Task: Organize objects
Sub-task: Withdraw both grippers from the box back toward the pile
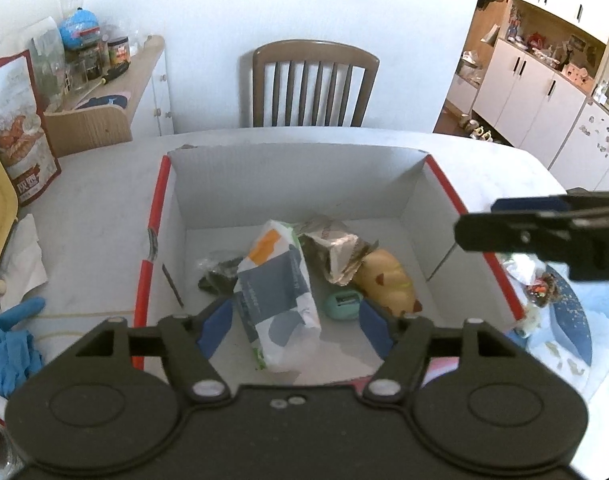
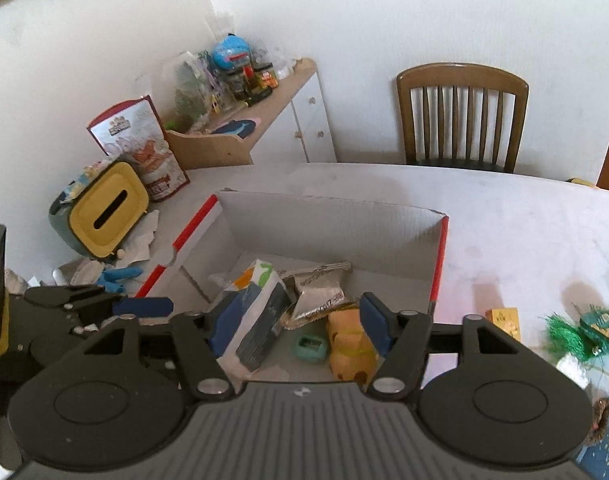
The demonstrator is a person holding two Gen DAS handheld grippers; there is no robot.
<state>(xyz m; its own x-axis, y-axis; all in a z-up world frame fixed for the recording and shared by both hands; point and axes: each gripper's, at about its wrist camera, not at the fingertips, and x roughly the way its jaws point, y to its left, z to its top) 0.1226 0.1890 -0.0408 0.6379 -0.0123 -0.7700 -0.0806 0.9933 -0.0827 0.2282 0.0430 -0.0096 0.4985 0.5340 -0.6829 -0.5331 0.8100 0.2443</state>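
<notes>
Left tongs (image 1: 294, 326): held above near edge of red-trimmed white cardboard box (image 1: 296, 178), pointing down and forward into it; blue pads wide apart, holding nothing, touching nothing.
Right tongs (image 2: 294, 326): held over the box's near-right side, same downward tilt; spread wide, nothing gripped; seen in the left view from the side at the right edge.
Soft white-grey-orange tissue pack (image 1: 278, 296): lies on box floor between the left pads, long axis near-to-far, orange end far.
Small teal round gadget (image 1: 342, 304): box floor, just right of the pack.
Yellow plush toy with brown spots (image 1: 388, 282): box floor, right of gadget, tilted.
Crumpled silver foil wrapper (image 1: 336, 250): behind plush, against the pack's far end.
Dark crumpled bag (image 1: 218, 274): left of pack.
White surface (image 2: 524, 220): carries the box.
Small yellow carton (image 2: 504, 320): outside box, right.
Wooden slat-back chair (image 1: 314, 84): beyond the surface's far edge.
</notes>
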